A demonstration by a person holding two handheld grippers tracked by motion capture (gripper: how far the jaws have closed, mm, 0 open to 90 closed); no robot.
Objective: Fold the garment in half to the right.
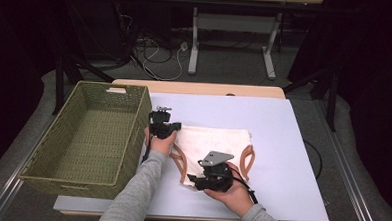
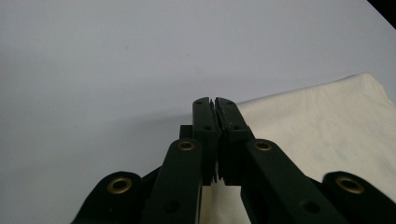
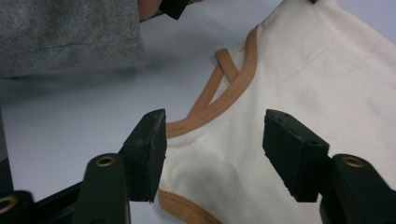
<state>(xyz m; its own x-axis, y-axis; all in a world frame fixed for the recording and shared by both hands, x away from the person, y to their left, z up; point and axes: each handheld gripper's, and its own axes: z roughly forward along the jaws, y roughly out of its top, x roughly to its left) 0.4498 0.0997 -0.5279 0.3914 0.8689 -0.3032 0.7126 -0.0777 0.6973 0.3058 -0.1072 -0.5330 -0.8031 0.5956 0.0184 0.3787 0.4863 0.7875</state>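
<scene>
The cream cotton garment with tan-brown trimmed openings (image 1: pixel 210 143) lies flat on the pale lilac table (image 1: pixel 280 194), just at three o'clock of the woven olive-green basket (image 1: pixel 90 136). It looks light, limp and thin: it will likely sag and drape from any hold, so two grips well apart should carry it better than one. The bound trim (image 3: pixel 224 100) is the thicker, firmer part and probably the surest place to pinch; the plain cloth may slip out of a shallow bite.

The left gripper (image 1: pixel 164 126) sits at the garment's nine o'clock edge, hand behind it, pointing toward twelve o'clock; in the left gripper view its jaws are pressed together at the cloth's corner (image 2: pixel 219 106), though whether fabric is caught between them cannot be told.

The right gripper (image 1: pixel 193 180) lies low at the garment's six o'clock edge, aimed toward nine o'clock. Its jaws stand apart either side of the trimmed edge, pads (image 3: pixel 152 140) not yet pressing.
</scene>
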